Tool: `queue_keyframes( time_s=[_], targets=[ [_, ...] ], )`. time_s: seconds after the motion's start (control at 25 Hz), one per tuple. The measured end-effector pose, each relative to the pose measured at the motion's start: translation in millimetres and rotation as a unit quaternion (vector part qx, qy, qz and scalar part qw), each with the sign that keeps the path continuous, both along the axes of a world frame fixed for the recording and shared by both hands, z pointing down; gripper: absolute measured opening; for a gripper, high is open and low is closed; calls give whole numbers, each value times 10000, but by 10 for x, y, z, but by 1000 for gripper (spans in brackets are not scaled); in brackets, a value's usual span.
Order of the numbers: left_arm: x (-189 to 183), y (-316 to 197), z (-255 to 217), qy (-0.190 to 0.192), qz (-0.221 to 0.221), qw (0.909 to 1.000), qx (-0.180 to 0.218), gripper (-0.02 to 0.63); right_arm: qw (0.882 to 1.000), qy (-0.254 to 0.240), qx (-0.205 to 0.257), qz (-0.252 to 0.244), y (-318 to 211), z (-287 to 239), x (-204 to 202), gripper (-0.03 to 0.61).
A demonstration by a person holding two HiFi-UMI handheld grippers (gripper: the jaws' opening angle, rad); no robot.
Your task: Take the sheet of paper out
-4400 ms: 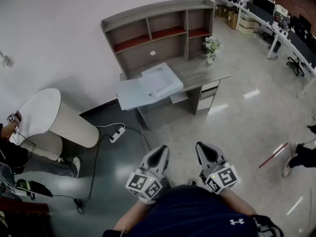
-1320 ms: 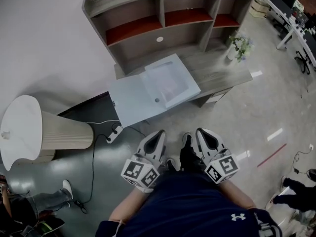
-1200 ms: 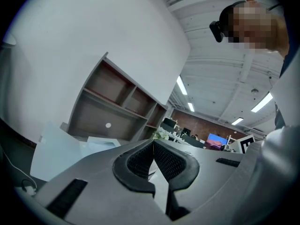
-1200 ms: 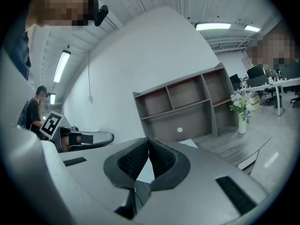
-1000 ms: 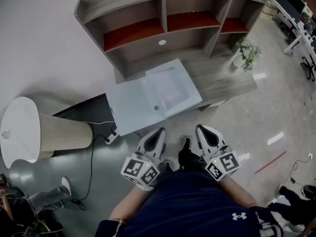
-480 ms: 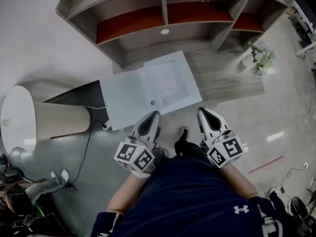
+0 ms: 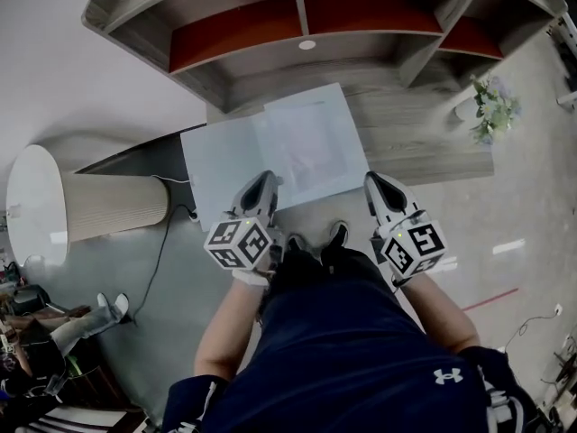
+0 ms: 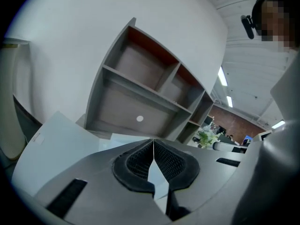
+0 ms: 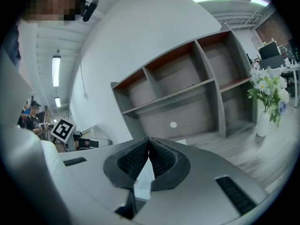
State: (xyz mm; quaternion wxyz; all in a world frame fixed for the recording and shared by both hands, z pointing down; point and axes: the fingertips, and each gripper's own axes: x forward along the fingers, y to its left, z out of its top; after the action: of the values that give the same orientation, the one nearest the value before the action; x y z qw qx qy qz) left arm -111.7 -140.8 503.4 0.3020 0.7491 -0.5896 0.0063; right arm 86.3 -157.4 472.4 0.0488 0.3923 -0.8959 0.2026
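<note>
We are at the approach step: left tongs [image 7: 262,180] and right tongs [image 7: 376,184] are both pressed together, empty, at the near edge of the open white case [image 7: 225,165] on the table [image 7: 424,141]. The sheet of paper [image 7: 311,147] seems to lie inside; next we must spread one pair and reach in.

Desk top [image 7: 424,147]: grey wood grain, matt. Shelf unit [image 7: 261,78]: same grey grain on the frame, with boards of dull red-brown, smooth. Flat case [image 7: 221,165] on the desk: pale white plastic, smooth, faint sheen. Floor [image 7: 505,210]: grey, polished, glossy, streaked with light. Left gripper [image 8: 153,142] and right gripper [image 9: 148,139]: shells of matt grey plastic. Pads [image 8: 136,165]: black, finely ribbed, rubbery. Shirt [image 7: 361,350]: dark blue cloth.
</note>
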Motion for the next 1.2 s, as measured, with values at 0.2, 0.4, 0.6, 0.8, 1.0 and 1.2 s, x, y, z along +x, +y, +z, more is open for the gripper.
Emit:
queue_keyframes(
  time_s=[0.2, 0.4, 0.6, 0.8, 1.0, 1.2],
  targets=[
    [-138, -262, 436, -201, 56, 9991, -379, 15, 9992, 197, -317, 128, -184, 316, 12, 14],
    [-218, -566, 959, 356, 190, 9946, -959, 17, 9973, 325, -547, 359, -285, 491, -5, 14],
    [-262, -779, 1471, 614, 363, 9848, -1582, 127, 9953, 404, -730, 497, -324, 602, -35, 14],
    [-260, -932, 1892, 580, 588, 9760, -2017, 170, 9931, 439, -874, 642, -310, 704, -88, 14],
    [-265, -1057, 2165, 548, 655, 9695, -2296, 173, 9908, 455, -1005, 782, -266, 794, -112, 14],
    [-324, -1135, 2305, 514, 506, 9671, -2440, 173, 9887, 431, -1105, 914, -238, 864, -116, 14]
  ],
)
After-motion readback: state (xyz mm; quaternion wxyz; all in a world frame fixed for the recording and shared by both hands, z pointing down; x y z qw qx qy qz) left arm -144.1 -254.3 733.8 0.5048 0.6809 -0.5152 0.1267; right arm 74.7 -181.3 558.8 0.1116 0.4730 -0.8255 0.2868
